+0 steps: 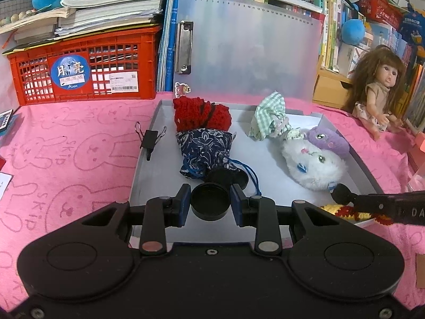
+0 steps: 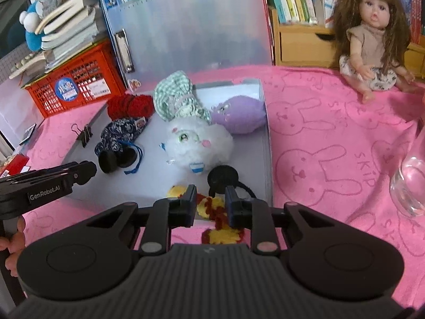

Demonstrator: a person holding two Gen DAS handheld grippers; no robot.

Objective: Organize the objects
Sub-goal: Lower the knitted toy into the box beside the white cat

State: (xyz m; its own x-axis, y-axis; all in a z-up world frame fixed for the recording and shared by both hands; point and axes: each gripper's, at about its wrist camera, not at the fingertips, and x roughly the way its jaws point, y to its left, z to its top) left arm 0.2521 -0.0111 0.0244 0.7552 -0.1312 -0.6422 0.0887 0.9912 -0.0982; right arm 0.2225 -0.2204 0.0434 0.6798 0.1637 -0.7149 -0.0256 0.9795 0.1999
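A pink bunny-print cloth [image 1: 79,143] covers the counter; centre frame lies an open grey case [image 1: 159,143], upper left a red crate [image 1: 79,69], right a doll [image 1: 377,93].

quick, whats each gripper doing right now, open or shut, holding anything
Left gripper: shut on a round black cap.
Right gripper: shut on a yellow and red crochet piece at the box's near edge.

black cap [image 1: 209,204] | upright, over tray edge | yellow-red crochet [image 2: 215,207] | draped over rim

Both wrist views close above shared tray [image 1: 148,164]
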